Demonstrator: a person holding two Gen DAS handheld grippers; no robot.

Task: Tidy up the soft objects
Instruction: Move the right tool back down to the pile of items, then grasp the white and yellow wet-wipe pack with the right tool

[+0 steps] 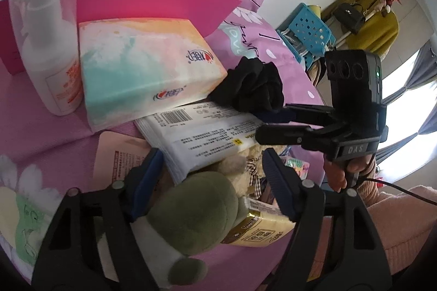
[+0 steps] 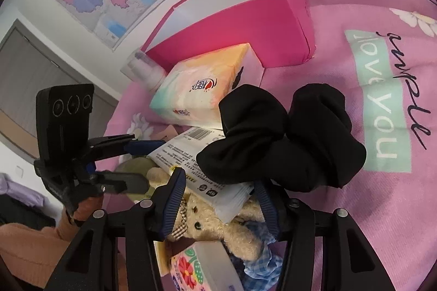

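A green plush toy (image 1: 196, 209) lies between the blue pads of my left gripper (image 1: 212, 154), which is open; there is a gap at the right pad. A cream teddy bear (image 2: 196, 222) lies beside the plush, partly under a white wipes pack (image 1: 202, 132). My right gripper (image 2: 218, 176) comes in from the right of the left wrist view and is shut on a corner of that pack (image 2: 226, 195). A crumpled black cloth (image 2: 281, 135) rests on the pack just beyond the right fingertips. In the right wrist view the left gripper (image 2: 142, 165) straddles the green plush (image 2: 133, 164).
An open pink box (image 2: 235, 26) stands at the back on the pink bedsheet (image 2: 355, 209). Before it lie a pastel tissue pack (image 1: 142, 67) and a white pump bottle (image 1: 46, 39). A gold packet (image 1: 259, 231), a floral tissue pack (image 2: 202, 269) and checked cloth crowd the near pile.
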